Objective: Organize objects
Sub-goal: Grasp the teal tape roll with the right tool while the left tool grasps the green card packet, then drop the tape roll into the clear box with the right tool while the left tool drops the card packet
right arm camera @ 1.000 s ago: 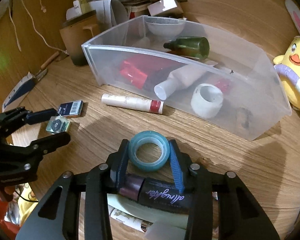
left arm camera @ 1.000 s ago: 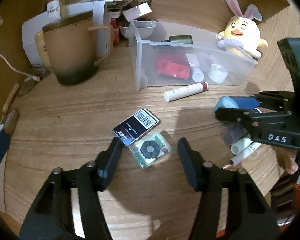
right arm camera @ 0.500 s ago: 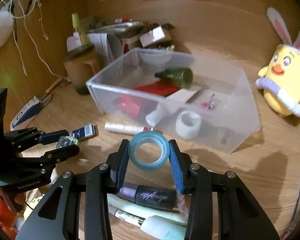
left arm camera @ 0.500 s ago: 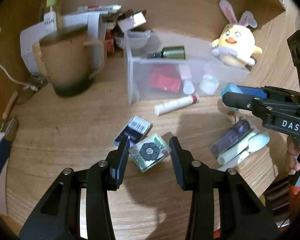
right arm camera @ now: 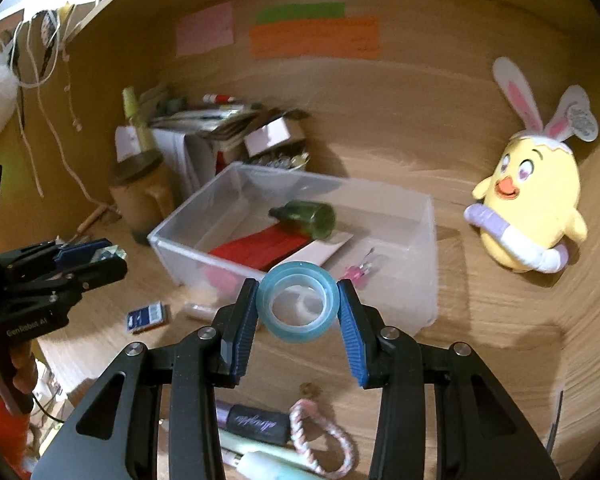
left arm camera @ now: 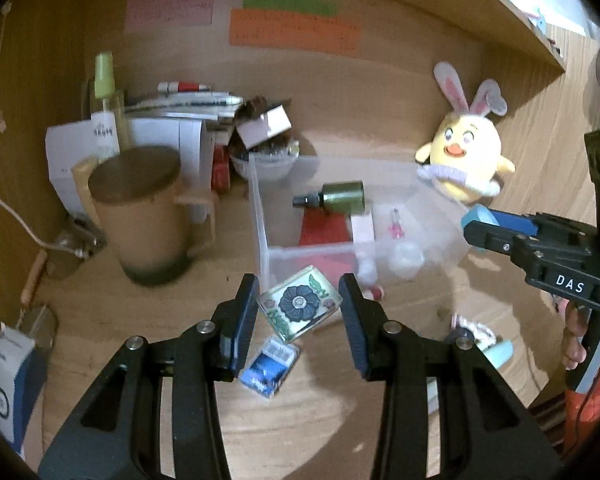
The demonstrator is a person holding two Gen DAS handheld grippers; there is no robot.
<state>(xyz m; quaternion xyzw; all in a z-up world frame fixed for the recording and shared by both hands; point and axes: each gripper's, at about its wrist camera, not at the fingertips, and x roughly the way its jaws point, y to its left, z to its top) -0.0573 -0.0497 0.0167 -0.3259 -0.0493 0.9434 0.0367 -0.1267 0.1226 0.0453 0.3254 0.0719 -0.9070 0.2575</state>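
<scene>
Both grippers are carrying small things toward the clear bin [right arm camera: 380, 208] on the desk; the next move, as I judge it, is to bring each over the open top and let go. The left gripper [left arm camera: 299, 308] is clamped on a flower tile [left arm camera: 299, 307], just near of the bin's left corner. The right gripper [right arm camera: 298, 307] is clamped on a tape roll [right arm camera: 298, 307], raised before the bin's near wall.
</scene>
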